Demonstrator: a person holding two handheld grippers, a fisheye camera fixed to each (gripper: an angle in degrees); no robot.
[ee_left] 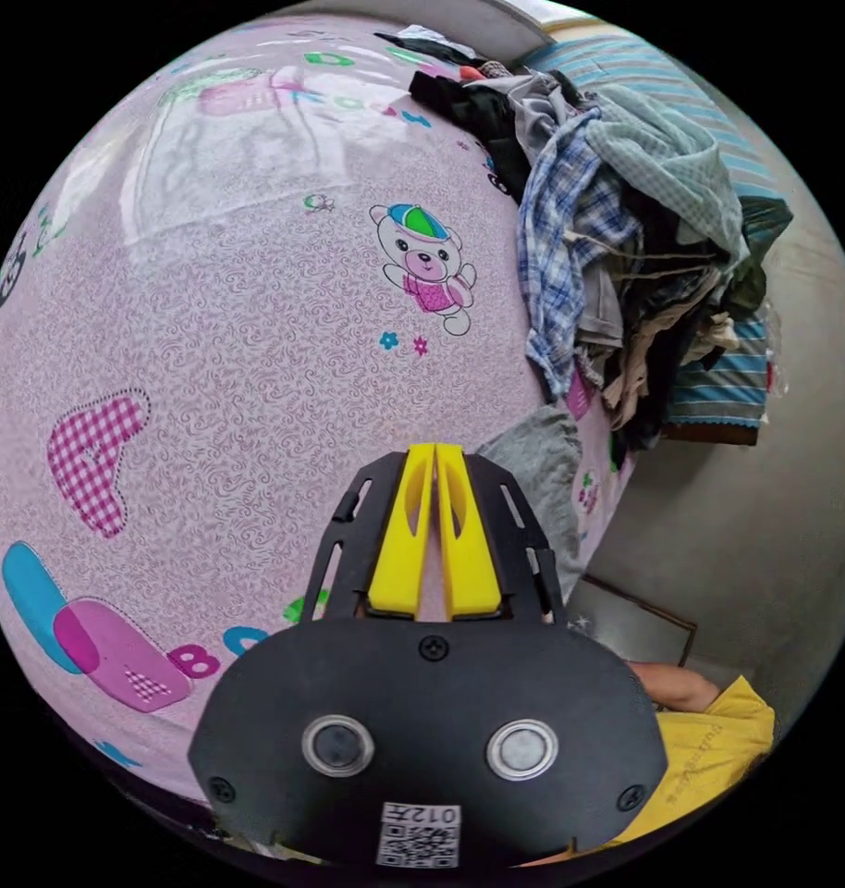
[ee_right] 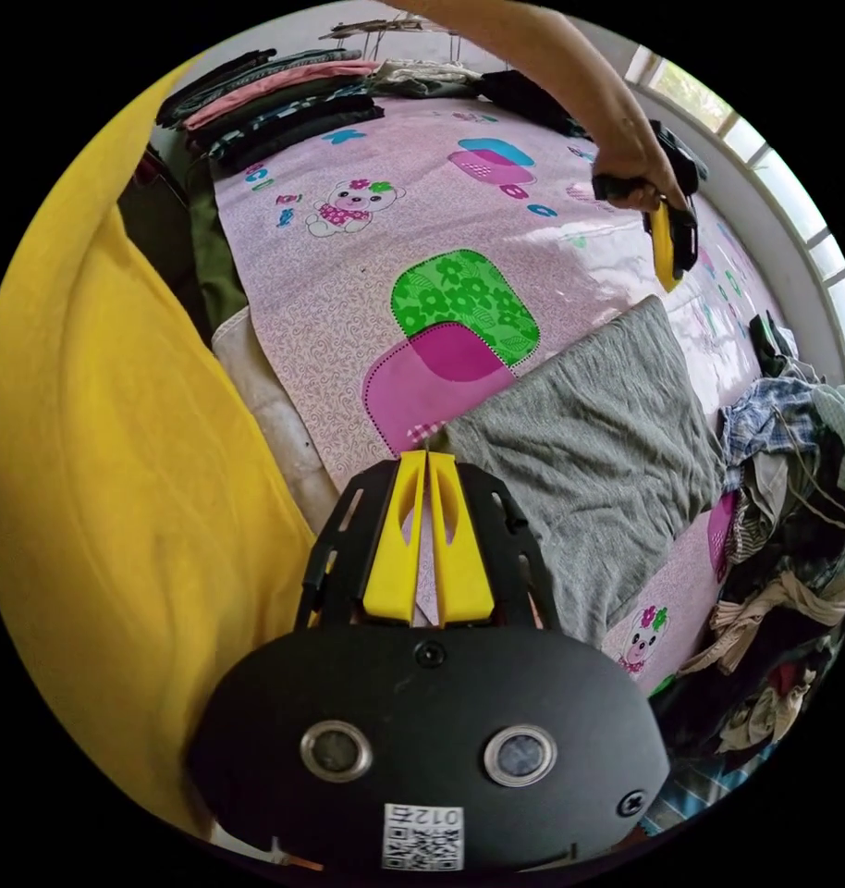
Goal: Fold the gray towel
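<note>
Right gripper (ee_right: 427, 455), yellow jaws closed tip to tip, poised at the near corner of the gray towel (ee_right: 584, 453); whether any cloth is pinched between them cannot be told. Towel spread flat on the pink printed sheet (ee_right: 349, 305), beside the green and magenta patches. Beyond the towel's far corner, left gripper (ee_right: 667, 245) held above the sheet, jaws together on nothing. Right of the towel, a heap of jumbled clothes (ee_right: 792, 518). Farthest off, folded garments (ee_right: 275, 92) stacked along the sheet's far edge.
</note>
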